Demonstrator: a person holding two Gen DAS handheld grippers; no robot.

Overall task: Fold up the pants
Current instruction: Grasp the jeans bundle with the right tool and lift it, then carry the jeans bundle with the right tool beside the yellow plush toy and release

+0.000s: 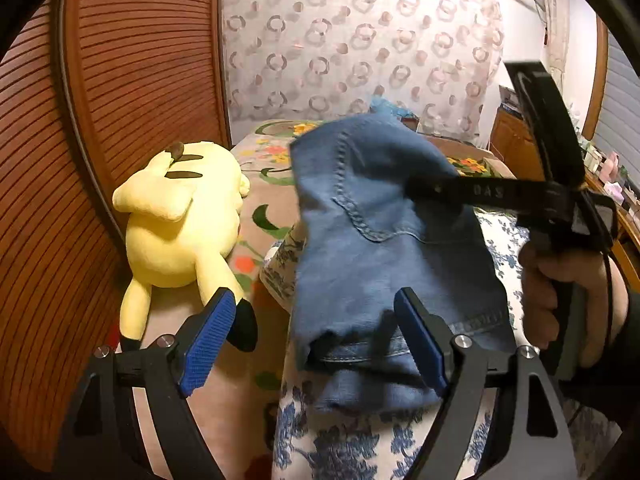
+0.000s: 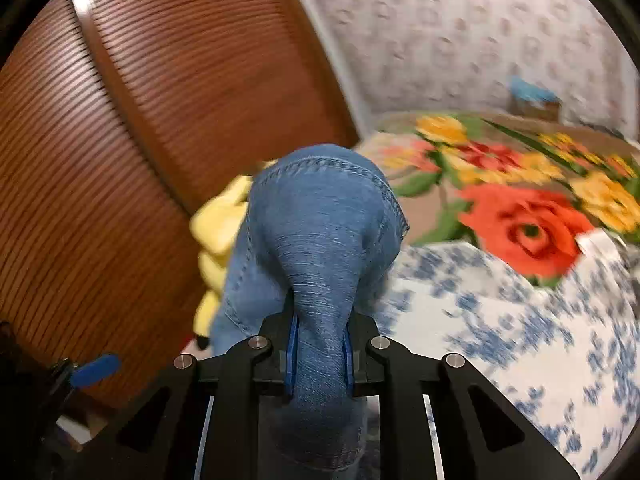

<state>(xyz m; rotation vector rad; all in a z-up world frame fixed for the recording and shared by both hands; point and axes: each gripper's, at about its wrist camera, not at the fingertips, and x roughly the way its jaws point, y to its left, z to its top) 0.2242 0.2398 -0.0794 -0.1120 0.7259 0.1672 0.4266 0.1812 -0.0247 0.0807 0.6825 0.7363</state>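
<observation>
The jeans [image 1: 384, 240] hang in the air over the bed [image 1: 504, 240], bunched and draped, not laid flat. The right gripper [image 2: 320, 356] has its jaws closed tight on a gathered wad of denim; in the left wrist view its black frame reaches in from the right, held by a hand [image 1: 560, 304], and lifts the cloth from above. The left gripper [image 1: 320, 340] has its jaws wide apart and holds nothing; the lower edge of the jeans hangs just in front of its right pad, but no pinch is made.

By the look of it, the fold is at an early stage. No neat crease or stacked layer shows; the garment is a loose bundle with seams and a pocket edge turned outward. I judge that the jeans must first be spread or caught at a second point by the free gripper, then laid on the blue-flowered sheet [image 2: 520, 320] and doubled over.

A yellow plush toy [image 1: 180, 220] lies on the bed near the wooden door [image 1: 120, 100], left of the jeans and apart from them.

Writing: pale letters on the right gripper's black arm, partly blurred; they seem to read "DAS", though I cannot be sure. No label on the jeans can be read.
</observation>
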